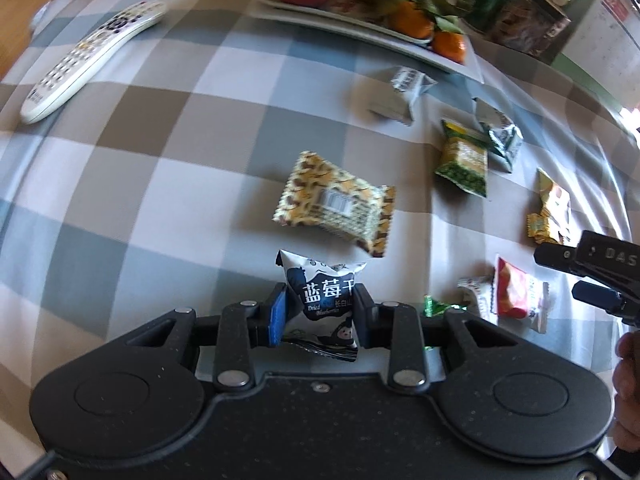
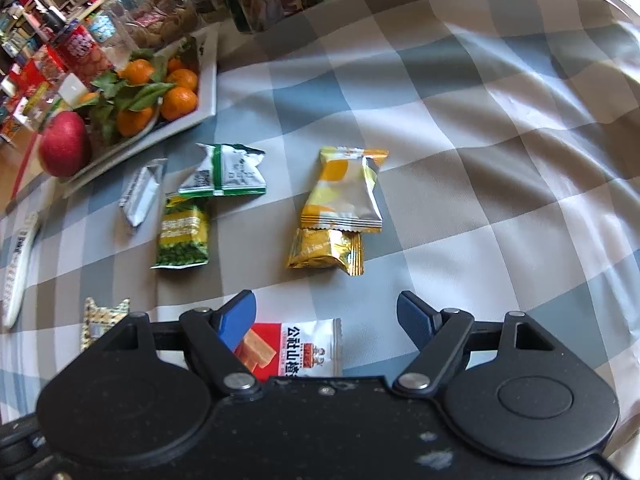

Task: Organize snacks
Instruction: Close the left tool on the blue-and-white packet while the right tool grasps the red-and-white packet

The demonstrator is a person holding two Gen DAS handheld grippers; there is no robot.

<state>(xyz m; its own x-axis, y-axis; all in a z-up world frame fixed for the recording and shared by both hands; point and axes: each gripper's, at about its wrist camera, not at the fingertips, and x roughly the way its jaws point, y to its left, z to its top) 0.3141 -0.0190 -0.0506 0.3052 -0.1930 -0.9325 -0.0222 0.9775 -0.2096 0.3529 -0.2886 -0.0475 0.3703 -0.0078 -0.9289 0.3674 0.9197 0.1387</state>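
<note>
Left hand-held gripper [image 1: 320, 312] clenches a dried-blueberry packet [image 1: 322, 300] for sorting; right hand-held gripper [image 2: 326, 316], jaws released, hovers over a red-and-white packet [image 2: 304, 350], gold sweets [image 2: 326, 250] at 12 o'clock

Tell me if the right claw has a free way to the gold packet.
Probably yes: the right claw is open and empty, and only bare tablecloth lies between it and the gold packet just ahead.
</note>
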